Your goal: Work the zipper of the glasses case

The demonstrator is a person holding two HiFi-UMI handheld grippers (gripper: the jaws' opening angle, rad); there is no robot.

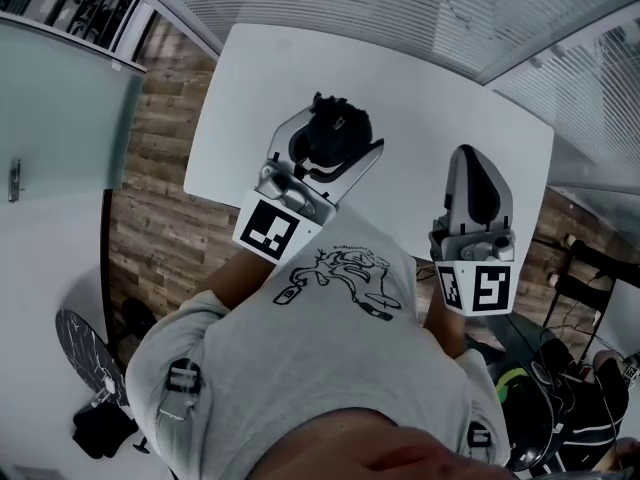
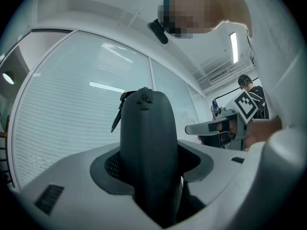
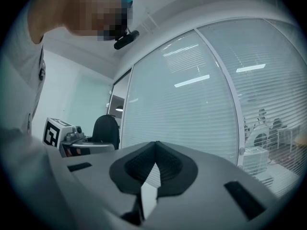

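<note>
The black glasses case stands upright between the jaws of my left gripper, which is shut on it above the white table. In the left gripper view the case fills the middle, and its zipper pull hangs at the upper left. My left gripper presses on the case from both sides. My right gripper hovers to the right, apart from the case. Its jaws meet at the tips with nothing between them. The right gripper view shows the case far off at the left.
A glass wall with blinds runs behind the table. The person's grey shirt fills the lower head view. A wooden floor lies left of the table, and chairs and cables sit at the right. Another person stands in the distance.
</note>
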